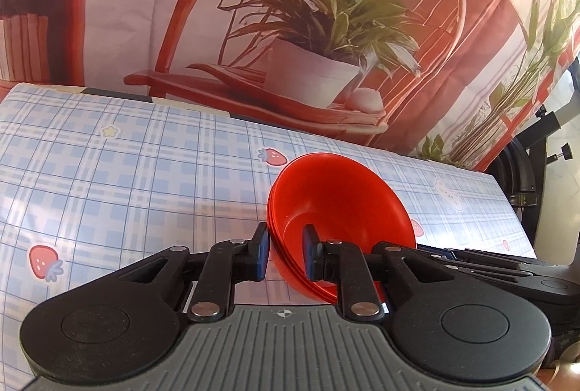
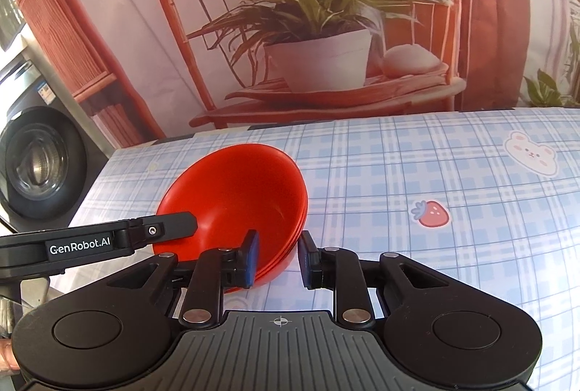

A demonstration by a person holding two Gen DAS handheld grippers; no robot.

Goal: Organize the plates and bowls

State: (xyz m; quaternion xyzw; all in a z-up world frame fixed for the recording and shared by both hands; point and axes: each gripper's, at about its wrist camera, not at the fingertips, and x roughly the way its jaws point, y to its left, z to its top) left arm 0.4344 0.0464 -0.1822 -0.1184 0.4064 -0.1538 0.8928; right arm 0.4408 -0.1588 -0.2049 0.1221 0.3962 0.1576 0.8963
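A stack of red bowls (image 1: 340,195) sits on the blue checked tablecloth (image 1: 127,173), and it is also in the right wrist view as the red bowls (image 2: 235,188). My left gripper (image 1: 286,255) straddles the stack's near rim, one pad outside and one inside, shut on the rims. My right gripper (image 2: 277,256) clamps the opposite rim in the same way. One of the left gripper's fingers (image 2: 174,227) shows at the bowl's left edge. The right gripper's fingers (image 1: 471,255) reach in from the right. I cannot tell whether the stack touches the cloth.
A printed backdrop (image 2: 326,28) of a chair and a potted plant hangs behind the table. A washing machine (image 2: 40,166) stands off the table's left end, and a black stand (image 1: 525,173) off its right end. The tablecloth (image 2: 453,173) stretches right of the bowls.
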